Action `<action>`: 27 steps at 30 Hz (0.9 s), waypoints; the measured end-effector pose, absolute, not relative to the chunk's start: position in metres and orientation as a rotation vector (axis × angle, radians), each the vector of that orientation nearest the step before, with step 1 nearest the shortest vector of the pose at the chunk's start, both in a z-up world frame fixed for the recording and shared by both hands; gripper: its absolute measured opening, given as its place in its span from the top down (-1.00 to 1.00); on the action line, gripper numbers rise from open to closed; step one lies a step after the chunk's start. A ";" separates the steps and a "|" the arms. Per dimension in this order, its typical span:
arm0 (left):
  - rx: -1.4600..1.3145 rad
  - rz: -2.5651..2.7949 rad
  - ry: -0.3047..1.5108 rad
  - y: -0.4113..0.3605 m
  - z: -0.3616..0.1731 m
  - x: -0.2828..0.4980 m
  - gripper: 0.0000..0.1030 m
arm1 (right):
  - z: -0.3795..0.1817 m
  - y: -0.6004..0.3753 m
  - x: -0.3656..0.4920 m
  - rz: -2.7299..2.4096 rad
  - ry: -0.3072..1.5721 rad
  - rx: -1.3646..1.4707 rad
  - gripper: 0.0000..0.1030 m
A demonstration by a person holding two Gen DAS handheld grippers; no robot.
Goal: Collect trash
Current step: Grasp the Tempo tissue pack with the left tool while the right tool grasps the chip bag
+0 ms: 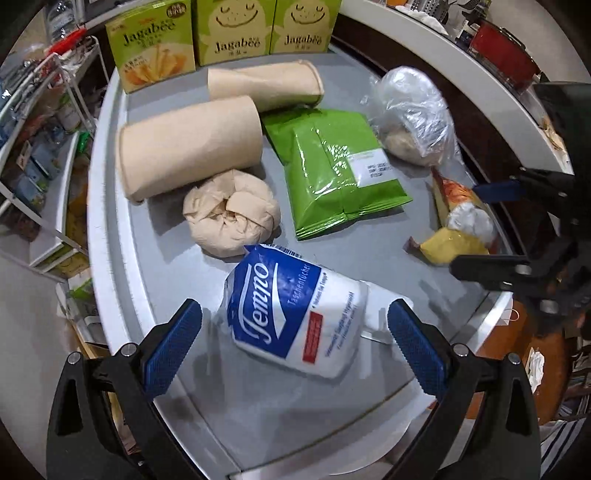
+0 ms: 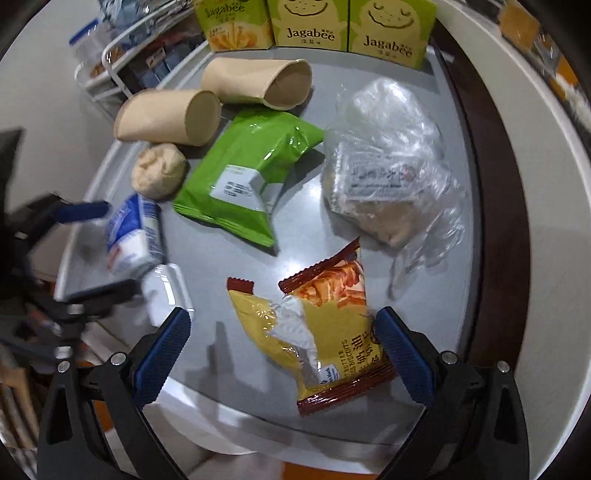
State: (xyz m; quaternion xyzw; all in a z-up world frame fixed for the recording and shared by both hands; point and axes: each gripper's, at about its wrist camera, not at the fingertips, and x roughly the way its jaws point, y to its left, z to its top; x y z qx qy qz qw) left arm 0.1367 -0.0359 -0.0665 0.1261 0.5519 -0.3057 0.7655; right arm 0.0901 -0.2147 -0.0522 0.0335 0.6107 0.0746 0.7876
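Smooth grey tray; both hand-held grippers agape: left straddles soft tissue pack; right torn crinkly wrapper

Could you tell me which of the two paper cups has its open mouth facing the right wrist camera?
The farther cup, nearest the Jagabee boxes; the nearer cup shows its closed base.

Cluttered grey tabletop, wrappers

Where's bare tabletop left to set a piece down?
Bare grey shows between the tissue pack and green bag, and along the near rim of the table beside the torn biscuit wrapper. The back, around the paper cups, is crowded.
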 end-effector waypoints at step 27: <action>0.381 -0.613 1.162 -0.047 -0.071 0.142 -0.96 | -0.076 -0.204 0.095 0.103 1.341 -0.001 -0.91</action>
